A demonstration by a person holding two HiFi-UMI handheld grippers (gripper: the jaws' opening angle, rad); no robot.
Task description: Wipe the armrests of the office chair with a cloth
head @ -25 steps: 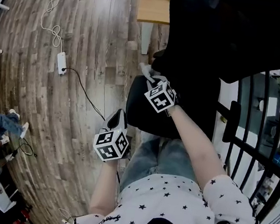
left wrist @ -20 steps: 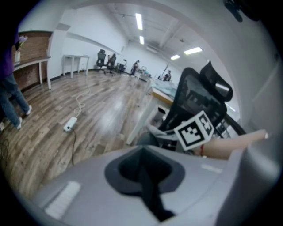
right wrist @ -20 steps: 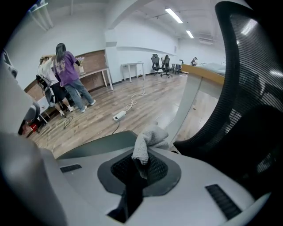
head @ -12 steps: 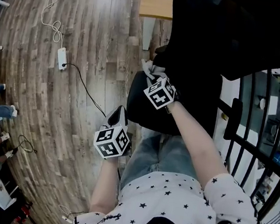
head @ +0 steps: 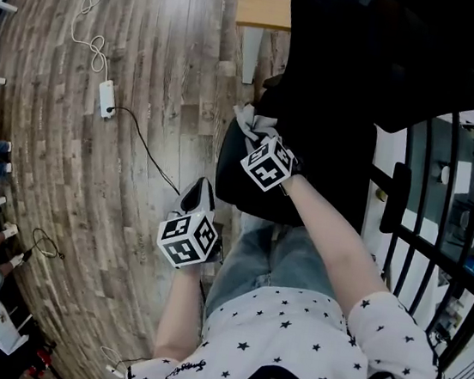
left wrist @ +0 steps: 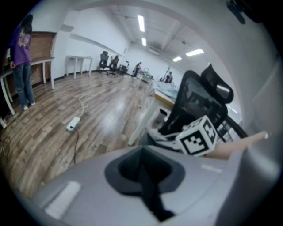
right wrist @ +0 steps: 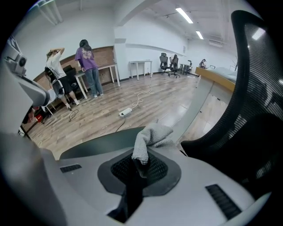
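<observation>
Entry: cloth (right wrist: 150, 137), grey and bunched. We find it resting on the dark armrest (right wrist: 95, 148) of the black office chair (right wrist: 254, 92), at the armrest's end farthest from the person.

Right gripper (right wrist: 140, 165): above the armrest, its jaws closed tight on one end of the cloth.

Left gripper (left wrist: 143, 170): off the armrest's outer side and clear of it. We note its jaws pressed together with nothing between them.

Wooden floor (head: 151, 52): spreads outward from the armrest.

White power strip (head: 106, 99): on the floor well apart from the armrest, with cables running from it.

Two people (right wrist: 88, 66): far beyond the armrest, standing at a bench (right wrist: 110, 67) by the wall.
</observation>
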